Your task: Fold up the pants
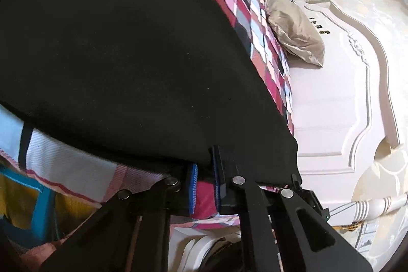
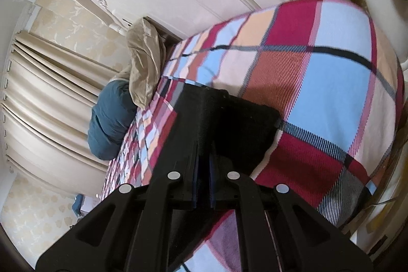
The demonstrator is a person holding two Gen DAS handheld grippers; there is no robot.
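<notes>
Bedroom surroundings frame both views: a plaid bedspread in red, blue and peach covers the bed, with a carved white headboard behind it, a tan pillow and a teal cushion near the head, and pleated cream curtains off to one side. Starting at the left gripper, its blue-padded fingers stand a little apart with the black pants draped over their tips; the hem edge runs across the jaws, but whether cloth is actually pinched between the pads I cannot tell. The right gripper has its jaws drawn close together with dark fabric bunched between and over them, so it appears clamped on the pants. From the left wrist view the garment spreads as a broad dark sheet away from the fingers over the bedspread, its long axis seemingly running forward and leftward from the gripper toward the far side of the bed; the far end is out of frame, so which end is the waistband is unclear. My judgement is that a fold is under way, with one edge lifted to be carried over the rest. The next move likely calls for both grippers travelling together, keeping the edge taut and level, then laying it squarely before letting go.
</notes>
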